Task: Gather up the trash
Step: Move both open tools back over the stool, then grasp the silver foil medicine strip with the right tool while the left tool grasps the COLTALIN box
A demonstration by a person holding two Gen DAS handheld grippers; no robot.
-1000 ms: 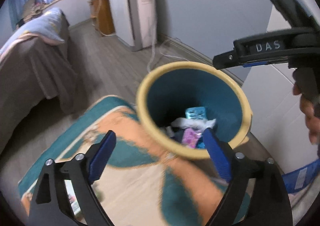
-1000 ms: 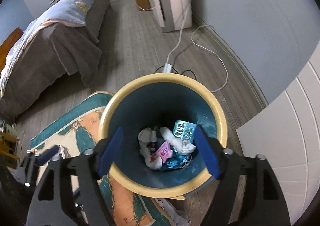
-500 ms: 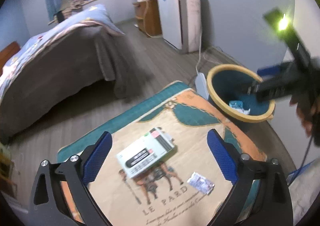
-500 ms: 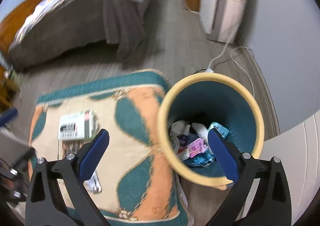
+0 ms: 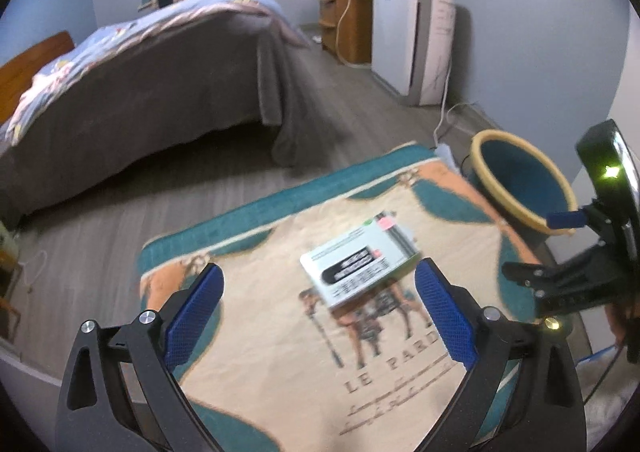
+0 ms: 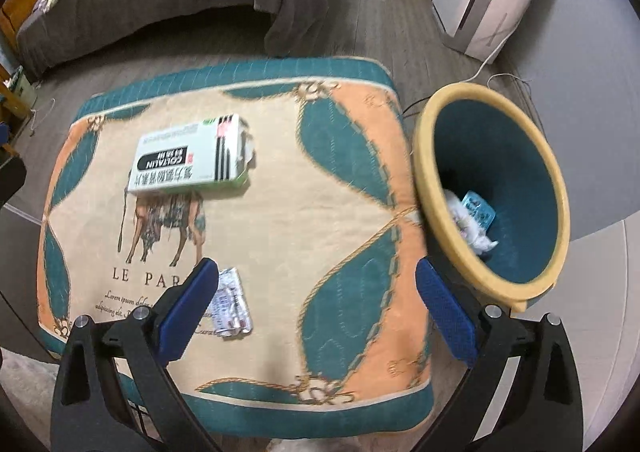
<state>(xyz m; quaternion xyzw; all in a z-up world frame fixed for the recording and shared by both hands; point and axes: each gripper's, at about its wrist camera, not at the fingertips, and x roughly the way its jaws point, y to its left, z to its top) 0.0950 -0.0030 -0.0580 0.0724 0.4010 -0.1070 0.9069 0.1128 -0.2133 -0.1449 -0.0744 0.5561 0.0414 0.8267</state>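
The medicine box (image 5: pixel 358 268) lies flat on the patterned mat (image 5: pixel 280 332), just ahead of the left gripper (image 5: pixel 319 310) and nearer its right finger than its left; in the right wrist view the same box (image 6: pixel 188 155) sits well ahead of the right gripper (image 6: pixel 318 308) and off to the left of its fingers. It looks like thin card – light, probably empty or nearly so, with one end flap torn open – so it should crush if squeezed hard; across the short width near the middle seems the safest hold. The blister strip (image 6: pixel 232 302) lies flat just beside the right gripper's left finger, partly hidden by it. It is thin foil, stiff but slippery and low to the mat, so a pinch at one edge looks more workable than a grab from above.

Both grippers stand wide, holding nothing. The left one points forward and down over the mat; the right one looks more steeply down, with the bin (image 6: pixel 492 195) just beyond its right finger, trash already lying inside – both remaining pieces look close to it.
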